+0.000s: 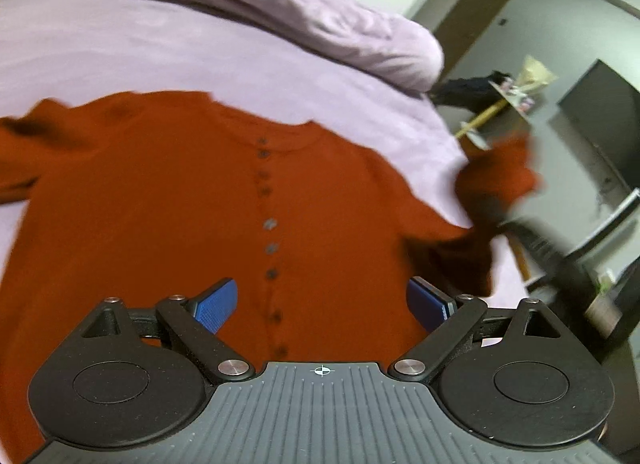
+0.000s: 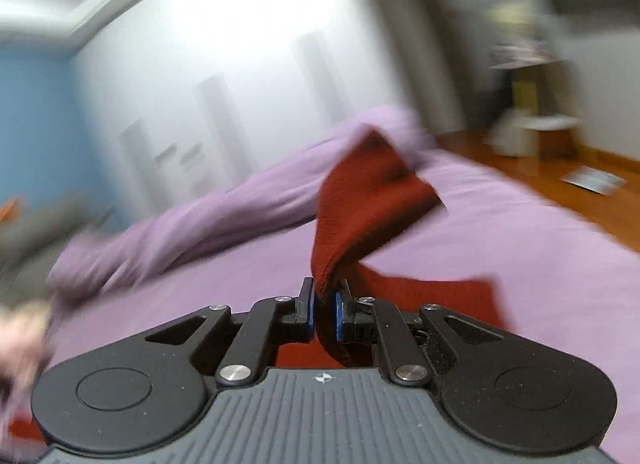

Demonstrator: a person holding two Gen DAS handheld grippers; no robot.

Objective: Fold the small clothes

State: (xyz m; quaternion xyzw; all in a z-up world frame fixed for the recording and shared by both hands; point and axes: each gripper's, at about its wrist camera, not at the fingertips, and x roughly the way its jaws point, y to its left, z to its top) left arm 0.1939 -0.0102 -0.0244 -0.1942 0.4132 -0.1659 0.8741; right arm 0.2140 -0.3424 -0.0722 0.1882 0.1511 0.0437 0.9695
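Observation:
A rust-red buttoned cardigan lies spread, front up, on a lilac bed sheet. My left gripper is open and empty, hovering above the cardigan's lower button line. My right gripper is shut on the cardigan's sleeve and holds it lifted off the bed. In the left wrist view the raised sleeve and the blurred right gripper show at the right edge of the bed.
A bunched lilac duvet lies along the far side of the bed. Beyond the bed's right edge are a wooden floor, a dark cabinet and small furniture. White wardrobe doors stand behind the bed.

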